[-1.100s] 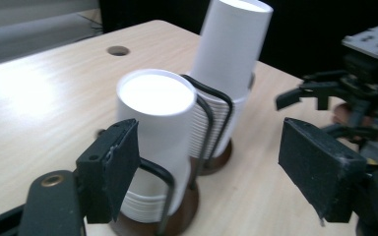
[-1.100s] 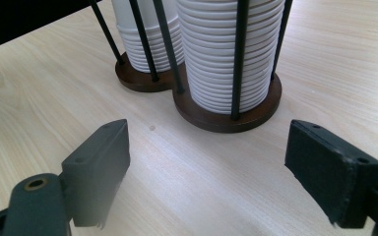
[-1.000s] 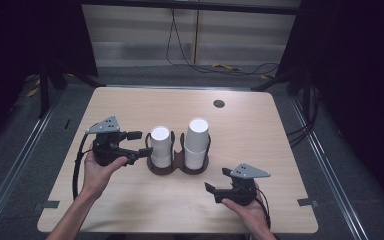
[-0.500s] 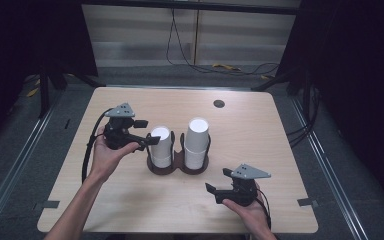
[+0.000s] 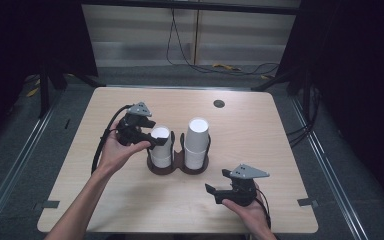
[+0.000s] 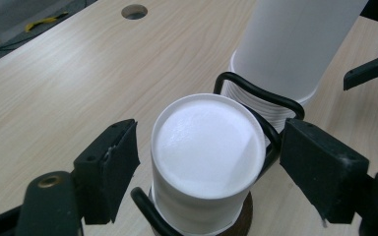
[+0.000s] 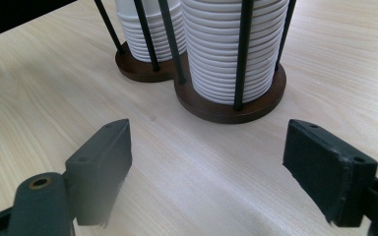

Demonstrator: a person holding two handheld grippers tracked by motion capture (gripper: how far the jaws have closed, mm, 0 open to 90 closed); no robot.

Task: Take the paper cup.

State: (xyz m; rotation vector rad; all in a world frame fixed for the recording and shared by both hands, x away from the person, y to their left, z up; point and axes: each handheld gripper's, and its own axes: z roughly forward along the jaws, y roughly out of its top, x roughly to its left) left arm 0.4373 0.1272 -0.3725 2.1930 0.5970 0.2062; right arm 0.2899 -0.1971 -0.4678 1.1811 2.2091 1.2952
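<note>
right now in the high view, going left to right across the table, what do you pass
left gripper → shorter stack of white cups → taller stack of white cups → right gripper. The table's round hole lies farther back, its place in the order unclear against the right gripper.

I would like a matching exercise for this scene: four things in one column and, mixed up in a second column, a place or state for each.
Things:
1. left gripper
2. right gripper
3. tall cup stack
4. hole

Places or states:
A. in the right side of the holder
B. open around the short cup stack's top
C. far part of the table
D. open over bare wood near the table's front

Pairs: 1-B, 2-D, 3-A, 4-C
</note>
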